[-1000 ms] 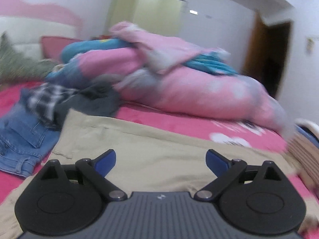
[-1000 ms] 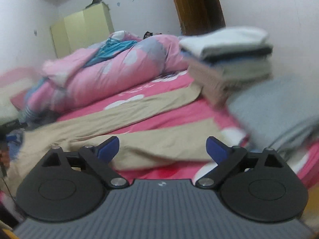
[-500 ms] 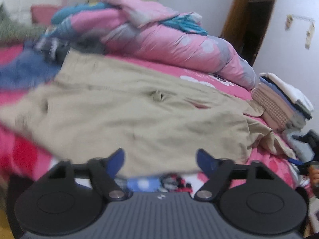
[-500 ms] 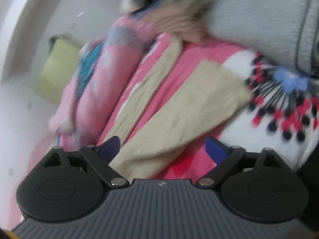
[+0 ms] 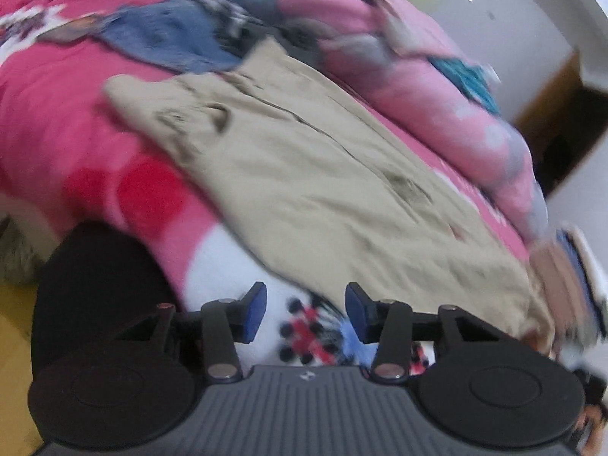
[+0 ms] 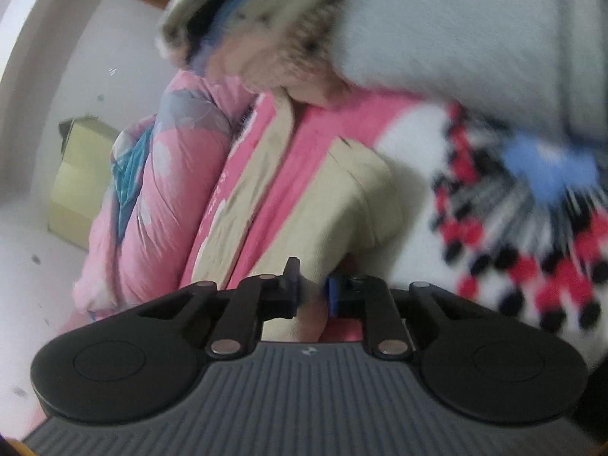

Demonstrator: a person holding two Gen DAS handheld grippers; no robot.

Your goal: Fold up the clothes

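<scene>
The beige cotton trousers [image 5: 311, 159] lay spread across the pink patterned bed [image 5: 57, 121], their legs running toward the folded stack of clothes [image 6: 266, 30]. Within the last second both grippers had dropped from wide open toward the cloth. The right gripper [image 6: 311, 292] was closing its fingers narrowly on a trouser-leg hem, fabric between them. The left gripper [image 5: 304, 311] was closing too, half-narrowed, nothing yet between its fingers. The first fold looked about to begin.

beige trousers [image 5: 311, 174] | spread flat, creased | legs apart | on bed
</scene>
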